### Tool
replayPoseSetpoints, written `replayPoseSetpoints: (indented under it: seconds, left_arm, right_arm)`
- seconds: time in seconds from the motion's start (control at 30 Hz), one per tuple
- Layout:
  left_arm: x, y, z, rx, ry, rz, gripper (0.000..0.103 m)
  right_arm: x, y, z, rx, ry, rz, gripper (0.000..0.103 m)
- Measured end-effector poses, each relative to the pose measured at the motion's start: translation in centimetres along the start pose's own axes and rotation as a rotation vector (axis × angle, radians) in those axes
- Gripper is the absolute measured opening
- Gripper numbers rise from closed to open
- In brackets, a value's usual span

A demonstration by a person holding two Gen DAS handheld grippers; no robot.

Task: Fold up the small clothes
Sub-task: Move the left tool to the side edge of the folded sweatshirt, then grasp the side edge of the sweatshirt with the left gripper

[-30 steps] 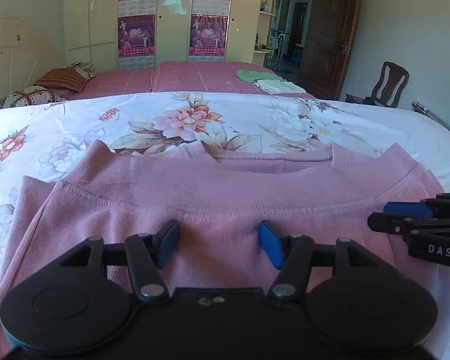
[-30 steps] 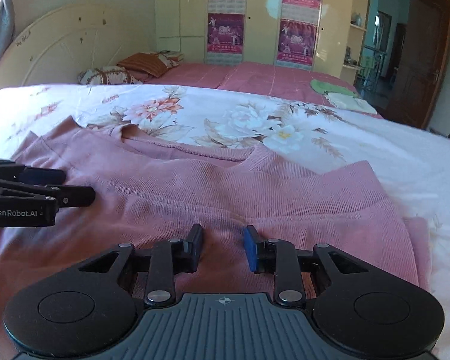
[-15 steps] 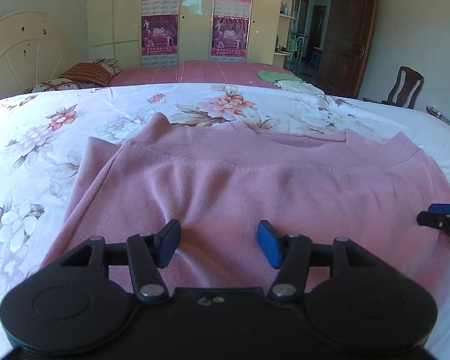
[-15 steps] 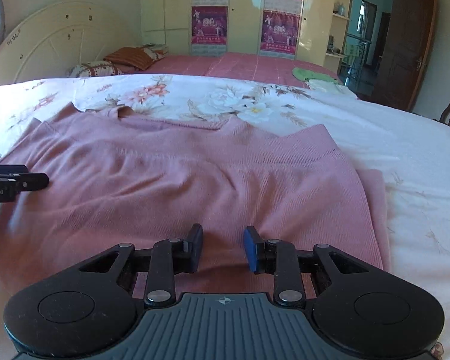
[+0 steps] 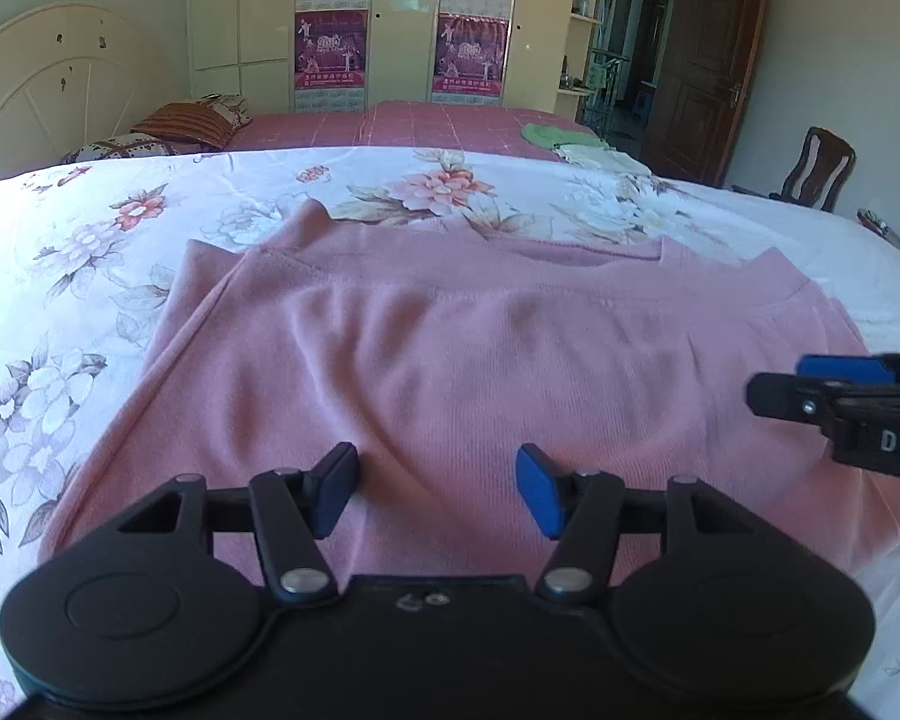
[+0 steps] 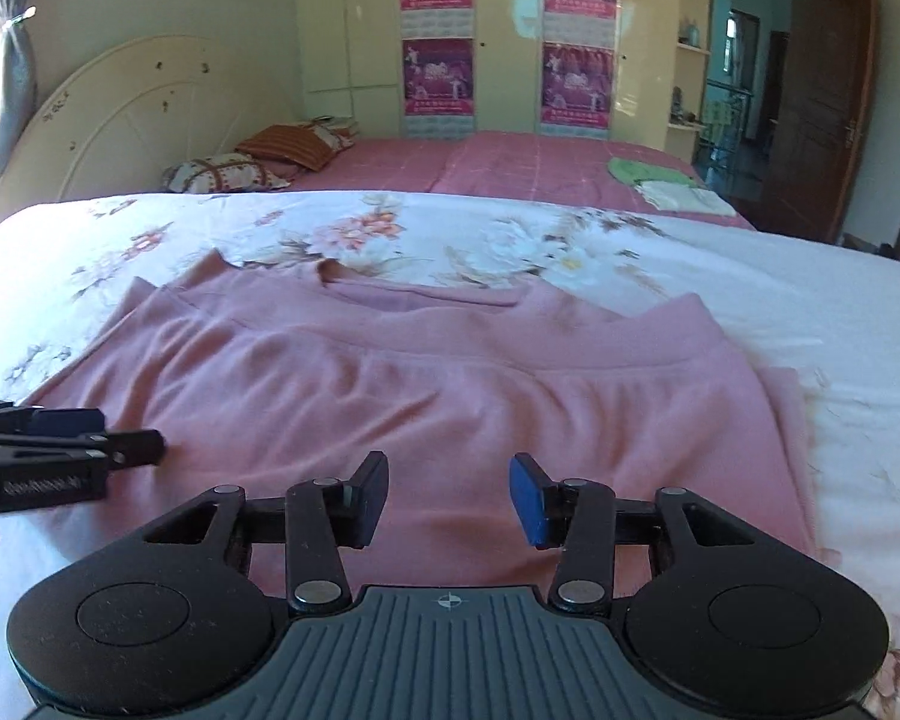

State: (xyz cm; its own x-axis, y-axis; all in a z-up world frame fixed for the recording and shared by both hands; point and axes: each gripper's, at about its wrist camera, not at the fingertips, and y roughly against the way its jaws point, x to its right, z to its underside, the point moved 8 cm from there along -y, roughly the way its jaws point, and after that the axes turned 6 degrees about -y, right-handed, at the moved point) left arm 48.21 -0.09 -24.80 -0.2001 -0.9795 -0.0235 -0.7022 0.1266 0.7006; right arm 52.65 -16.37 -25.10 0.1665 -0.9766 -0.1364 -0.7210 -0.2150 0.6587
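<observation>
One garment: a pink knit sweater (image 5: 480, 372), folded bottom-up so its hem band lies just short of the neckline, flat on the white floral bedsheet (image 5: 90, 252).
Left gripper (image 5: 437, 491): jaws spread wide, holding nothing, low over the near fold.
Right gripper (image 6: 448, 498): likewise parted and empty; contact with the cloth is hard to judge.
Step in hand: probably choosing grips for the next fold.
Doing it well: pinch both layers together at the edge, lift evenly, keep the soft wrinkles from bunching.
Beyond: a pink bed (image 6: 510, 165) with folded clothes (image 6: 666, 186).
</observation>
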Motion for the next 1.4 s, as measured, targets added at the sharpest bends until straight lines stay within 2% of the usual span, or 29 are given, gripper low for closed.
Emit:
replayPoseSetpoints:
  seconds: [0.07,0.17,0.3,0.4,0.47,0.5,0.53,0.73,0.9,1.03,1.13,1.27,1.33,1.4]
  left_arm:
    - [0.2,-0.1,0.8,-0.013,-0.008,-0.014,0.059]
    - [-0.3,0.5,1.6,-0.011,-0.005,-0.019,0.059]
    - [-1.0,1.5,2.2,-0.028,0.019,-0.010,0.060]
    - [-1.4,2.1,2.3,-0.049,0.045,-0.010,0.061]
    - [-1.7,2.5,2.3,-0.064,0.072,-0.008,0.066]
    - [-1.8,2.7,2.3,-0.068,0.085,-0.011,0.075]
    - [-2.0,3.0,2.3,-0.069,0.097,-0.019,0.078]
    - [-3.2,4.3,2.4,-0.083,0.150,-0.024,0.082]
    - [-5.6,5.5,3.8,-0.109,0.284,-0.028,0.087]
    - [-7.8,5.3,5.9,-0.144,0.473,-0.011,0.087]
    - [-8.6,5.0,6.4,-0.082,0.585,0.039,0.091]
    - [-9.2,3.9,5.8,-0.002,0.696,0.117,0.090]
    - [-9.5,3.3,5.4,0.043,0.750,0.137,0.087]
    - [-9.9,2.7,5.1,0.077,0.790,0.140,0.076]
  right_arm:
    - [-1.5,-0.7,0.4,-0.009,0.028,-0.005,0.045]
    - [-1.9,-2.0,3.0,-0.075,0.096,0.034,0.045]
    - [-1.4,-0.6,5.2,-0.056,0.142,0.032,0.045]
    - [-1.5,-0.2,6.5,-0.097,0.169,0.055,0.045]
    - [-1.2,0.4,6.4,-0.098,0.117,0.041,0.045]
    - [-1.2,0.9,5.8,-0.086,0.086,0.029,0.045]
    - [-1.4,1.4,5.2,-0.068,0.065,0.014,0.045]
    - [-2.7,2.4,1.5,-0.008,0.028,-0.008,0.045]
    - [-3.9,1.7,0.6,0.003,0.027,-0.015,0.045]
    - [-4.1,0.0,1.4,-0.022,0.017,-0.005,0.045]
    - [-3.7,-1.2,2.5,-0.042,0.017,0.020,0.045]
    - [-3.4,-2.0,3.8,-0.047,0.040,0.023,0.045]
    - [-3.3,-2.0,3.9,-0.043,0.038,0.016,0.045]
    - [-3.0,-2.0,3.8,-0.040,0.028,0.007,0.045]
